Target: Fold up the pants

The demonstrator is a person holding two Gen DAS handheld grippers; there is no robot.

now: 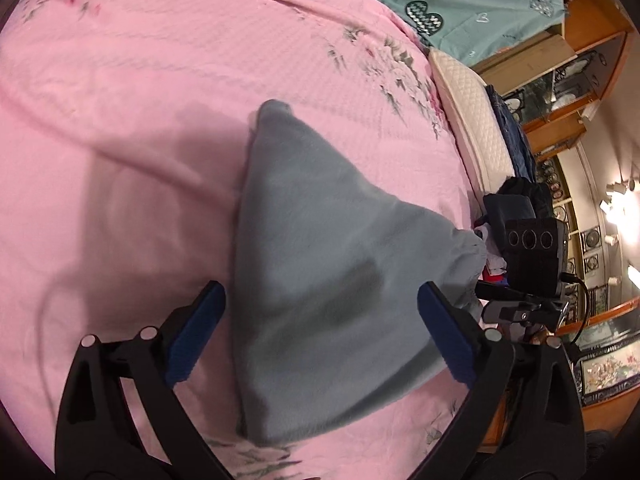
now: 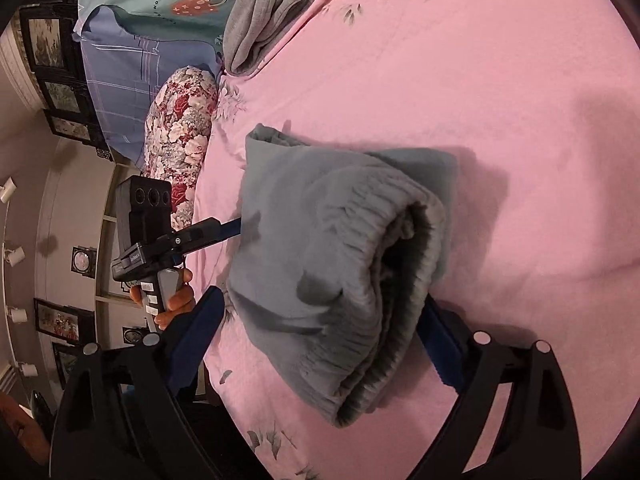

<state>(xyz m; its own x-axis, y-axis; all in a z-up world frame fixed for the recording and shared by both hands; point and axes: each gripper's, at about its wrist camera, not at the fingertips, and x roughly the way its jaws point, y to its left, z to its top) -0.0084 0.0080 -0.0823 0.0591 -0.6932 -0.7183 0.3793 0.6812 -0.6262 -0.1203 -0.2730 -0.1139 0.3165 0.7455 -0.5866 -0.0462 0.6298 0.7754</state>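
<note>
The grey-blue pants (image 1: 320, 264) lie folded into a thick bundle on the pink bed cover (image 1: 140, 128). In the right wrist view the pants (image 2: 320, 220) show their ribbed elastic waistband (image 2: 384, 264) on top, facing the camera. My left gripper (image 1: 320, 328) is open, its blue-padded jaws wide apart on either side of the bundle's near end, just above it. My right gripper (image 2: 316, 336) is open too, straddling the waistband end. The left gripper also shows in the right wrist view (image 2: 224, 230), at the bundle's left edge.
Another grey garment (image 2: 268, 8) lies crumpled at the far end of the bed. A floral pillow (image 2: 180, 132) and teal and blue bedding (image 2: 160, 20) lie beside it. The mattress edge (image 1: 468, 120) and wooden shelves (image 1: 580, 80) are to the right in the left wrist view.
</note>
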